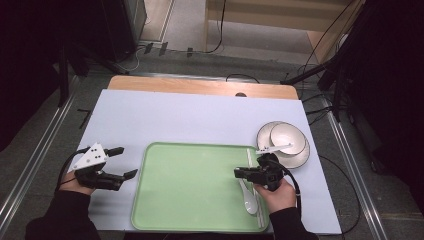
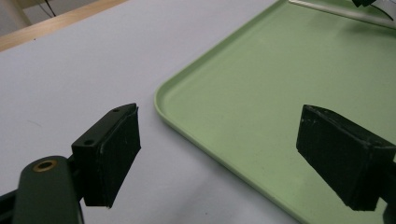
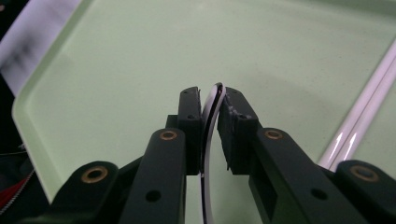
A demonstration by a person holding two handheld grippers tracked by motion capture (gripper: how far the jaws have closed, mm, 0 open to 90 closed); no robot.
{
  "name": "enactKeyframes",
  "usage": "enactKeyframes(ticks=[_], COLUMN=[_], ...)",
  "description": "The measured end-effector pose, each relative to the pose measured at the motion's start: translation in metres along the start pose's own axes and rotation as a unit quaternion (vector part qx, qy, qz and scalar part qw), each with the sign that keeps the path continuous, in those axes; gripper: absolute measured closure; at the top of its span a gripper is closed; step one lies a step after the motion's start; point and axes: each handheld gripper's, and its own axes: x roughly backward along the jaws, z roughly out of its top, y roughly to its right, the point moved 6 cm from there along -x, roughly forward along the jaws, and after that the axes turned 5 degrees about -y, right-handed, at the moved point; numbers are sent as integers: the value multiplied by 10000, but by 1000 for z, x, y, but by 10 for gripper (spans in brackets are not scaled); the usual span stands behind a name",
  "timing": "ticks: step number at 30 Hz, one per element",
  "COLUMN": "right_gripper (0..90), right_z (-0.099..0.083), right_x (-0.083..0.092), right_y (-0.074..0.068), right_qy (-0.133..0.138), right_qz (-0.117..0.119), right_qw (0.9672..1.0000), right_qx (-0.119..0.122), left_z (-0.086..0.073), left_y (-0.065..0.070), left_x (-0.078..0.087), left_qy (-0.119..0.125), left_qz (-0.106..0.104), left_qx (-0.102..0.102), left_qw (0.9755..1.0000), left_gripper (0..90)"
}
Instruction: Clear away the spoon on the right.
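The right gripper [image 1: 239,173] has its jaws close around the handle of a white spoon [image 1: 248,200] lying on the right side of the green tray [image 1: 190,150], handle pointing away from the person, while the left gripper [image 1: 125,162] waits wide open left of the tray.

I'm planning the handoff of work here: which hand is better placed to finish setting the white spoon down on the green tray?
Right. The right gripper already has the white spoon between its fingers, low over the green tray beside the chopsticks. The left gripper waits open off the tray's left edge.
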Motion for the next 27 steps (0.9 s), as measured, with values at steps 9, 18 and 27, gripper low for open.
enactKeyframes(ticks=[9,18,27], right_gripper=[751,708,654], right_z=[-1,-4,-4], right_x=[-10,-19,-23], right_y=[9,13,16], right_qy=[-132,-303,-379], right_qz=[-117,-298,-455], right_qw=[9998,9988,9979], right_qx=[81,252,259], left_z=[-1,-1,-1], left_y=[0,0,1], left_x=[0,0,-1], left_qy=[-29,-46,-41], left_qz=[-5,0,-7], left_qx=[-38,-46,-46], left_qw=[10000,10000,10000], left_gripper=[134,134,134])
